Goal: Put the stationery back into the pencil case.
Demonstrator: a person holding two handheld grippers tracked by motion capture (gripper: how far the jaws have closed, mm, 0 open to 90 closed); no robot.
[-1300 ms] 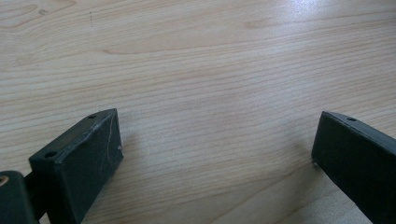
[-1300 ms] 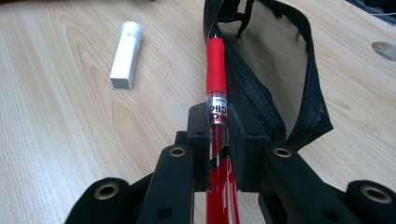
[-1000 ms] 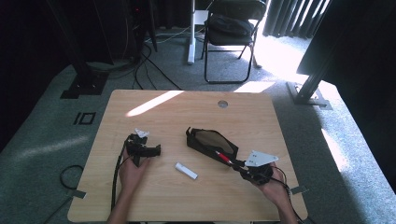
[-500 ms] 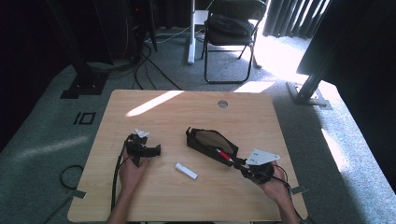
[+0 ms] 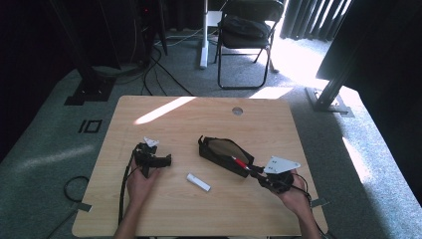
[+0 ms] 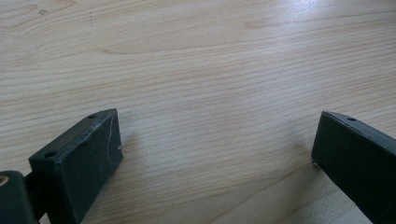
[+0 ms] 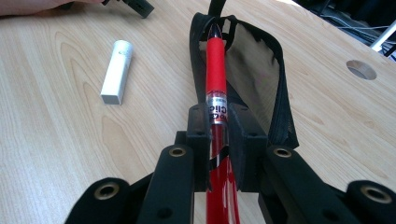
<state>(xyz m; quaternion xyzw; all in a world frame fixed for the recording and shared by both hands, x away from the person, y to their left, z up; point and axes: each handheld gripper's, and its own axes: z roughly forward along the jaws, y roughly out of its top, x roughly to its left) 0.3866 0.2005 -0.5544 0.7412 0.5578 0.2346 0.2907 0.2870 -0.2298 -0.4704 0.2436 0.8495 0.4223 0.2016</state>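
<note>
While right hand-held gripper (image 7: 218, 135) clamps red pen (image 7: 215, 70), tip at open black pouch (image 7: 261, 60) mouth, left hand-held gripper (image 6: 215, 154) wide open, empty

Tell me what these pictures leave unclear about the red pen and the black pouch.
- Red pen: in the right gripper view the right tool clamps over its label, so only a few letters read; its rear end is cut off by the bottom edge.
- Black pouch: its inside is dark there, contents unreadable.
- High view: the pen is too small to show whether its tip is inside the pouch.
- White stick: no marking readable.
</note>
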